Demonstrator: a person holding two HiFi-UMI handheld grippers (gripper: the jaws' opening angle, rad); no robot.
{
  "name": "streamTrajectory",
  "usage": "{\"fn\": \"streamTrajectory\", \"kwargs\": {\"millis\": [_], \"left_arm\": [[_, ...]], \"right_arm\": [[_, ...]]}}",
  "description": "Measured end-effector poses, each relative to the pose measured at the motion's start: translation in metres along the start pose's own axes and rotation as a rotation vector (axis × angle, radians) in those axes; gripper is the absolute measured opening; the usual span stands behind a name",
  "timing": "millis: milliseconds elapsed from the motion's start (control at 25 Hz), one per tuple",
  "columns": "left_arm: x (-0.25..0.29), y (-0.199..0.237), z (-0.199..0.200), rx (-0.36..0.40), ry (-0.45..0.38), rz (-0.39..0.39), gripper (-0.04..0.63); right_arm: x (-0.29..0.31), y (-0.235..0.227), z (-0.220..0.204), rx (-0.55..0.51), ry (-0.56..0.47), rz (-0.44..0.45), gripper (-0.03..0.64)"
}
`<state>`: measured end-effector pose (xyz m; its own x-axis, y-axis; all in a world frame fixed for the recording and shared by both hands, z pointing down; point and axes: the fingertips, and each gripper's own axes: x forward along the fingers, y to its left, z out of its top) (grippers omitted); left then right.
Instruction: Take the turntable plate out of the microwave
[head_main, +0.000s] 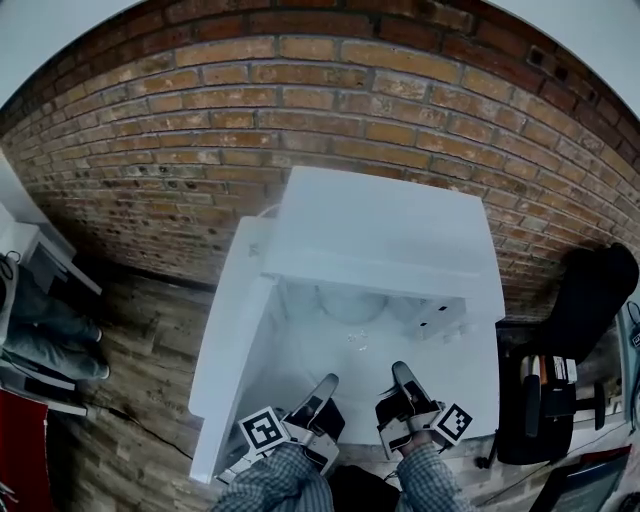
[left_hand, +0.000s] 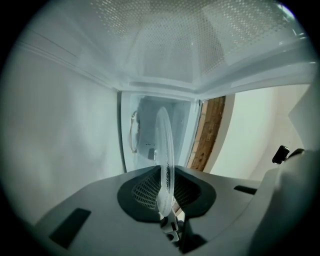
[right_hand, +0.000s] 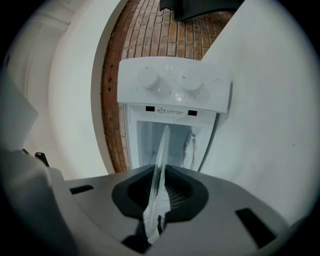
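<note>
Before the open microwave (head_main: 380, 235), left gripper (head_main: 322, 392) and right gripper (head_main: 404, 382) jaws clamp the turntable plate (left_hand: 164, 150) rim

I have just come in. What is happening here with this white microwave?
A person holds a two-jaw gripper in each hand. The left gripper and the right gripper are each closed on the rim of the clear turntable plate, holding it between them at the open front of the microwave. The door stands open on the left. Whether the plate is fully clear of the cavity is hard to tell.

White microwave (head_main: 380, 230), clear turntable plate (left_hand: 164, 145), red-brown brick wall (head_main: 300, 90) — pale mortar, checked sleeves (head_main: 280, 482)
</note>
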<state>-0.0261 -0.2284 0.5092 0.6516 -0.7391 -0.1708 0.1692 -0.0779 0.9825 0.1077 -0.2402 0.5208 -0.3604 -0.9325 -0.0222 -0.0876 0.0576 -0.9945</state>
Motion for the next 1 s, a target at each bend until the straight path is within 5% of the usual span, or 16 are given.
{"fn": "streamTrajectory", "kwargs": {"millis": [1000], "left_arm": [[-0.108, -0.064, -0.144, 0.021, -0.059, -0.081, 0.051]], "right_arm": [[-0.173, 0.070, -0.032, -0.026, 0.011, 0.060, 0.043]]}}
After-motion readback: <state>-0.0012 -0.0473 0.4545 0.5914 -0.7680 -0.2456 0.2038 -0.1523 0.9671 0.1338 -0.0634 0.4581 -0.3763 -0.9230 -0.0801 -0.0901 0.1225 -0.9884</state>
